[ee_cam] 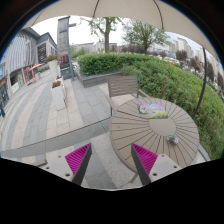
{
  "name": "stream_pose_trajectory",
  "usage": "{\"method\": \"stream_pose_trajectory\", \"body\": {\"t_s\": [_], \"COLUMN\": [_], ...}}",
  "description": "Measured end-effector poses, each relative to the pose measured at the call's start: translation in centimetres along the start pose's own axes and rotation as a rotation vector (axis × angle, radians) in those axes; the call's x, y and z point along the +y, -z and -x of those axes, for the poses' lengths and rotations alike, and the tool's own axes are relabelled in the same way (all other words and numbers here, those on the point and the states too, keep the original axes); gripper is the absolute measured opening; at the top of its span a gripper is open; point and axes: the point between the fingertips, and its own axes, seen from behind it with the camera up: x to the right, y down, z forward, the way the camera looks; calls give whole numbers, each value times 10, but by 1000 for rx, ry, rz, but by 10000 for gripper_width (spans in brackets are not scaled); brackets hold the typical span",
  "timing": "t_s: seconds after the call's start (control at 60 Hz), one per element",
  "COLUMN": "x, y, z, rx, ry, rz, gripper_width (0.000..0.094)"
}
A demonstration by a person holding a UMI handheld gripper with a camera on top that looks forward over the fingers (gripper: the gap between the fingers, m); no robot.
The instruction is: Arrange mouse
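- Magenta pads (78, 156) line the inner faces of the two fingers nearest the camera. The claw (111, 160) stands released, with a wide gap between the fingers and nothing held.
- Just ahead of the claw and slightly to its right lies the round slatted wooden desk (135, 128). The claw hovers above its near edge, probably approaching the work area.
- On the desk beyond the right finger rests a small dark object (172, 139). This may be the mouse; it is too small to confirm.
- Farther along the desk, beyond the claw, lies a flat mat-like item (152, 109) with a pale and green pattern, plausibly the target location.
- Beyond the desk stands a chair (122, 85), then a hedge (150, 68).
- Far left of the claw: paved terrace (40, 110) and buildings (30, 50).
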Motion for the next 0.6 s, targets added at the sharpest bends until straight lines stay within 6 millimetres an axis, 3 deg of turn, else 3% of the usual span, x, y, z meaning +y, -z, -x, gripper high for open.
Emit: {"method": "stream_pose_trajectory", "body": {"t_s": [0.05,0.067,0.1,0.117,0.133,0.15,0.167,0.233,0.35,0.45,0.533,0.6], "x": [-4,6,4,-8,-8,2,10,17,52,65,92,96], "y": [-2,-6,-8,-6,-8,-21,-13,-22,-33,-30,-41,-44], "z": [-10,-28,-37,-29,-35,-50,-69,-92,-143,-206,-238,-262], "rx": [31,39,60,73,84,96,102,135,203,274,321,343], "ry": [2,3,1,0,-2,-3,-8,-23,-38,-47,-69,-79], "rz": [-17,-25,-42,-49,-57,-66,-70,-91,-100,-89,-81,-104], "gripper_width": [810,810,812,811,812,810,810,810,811,808,807,808]}}
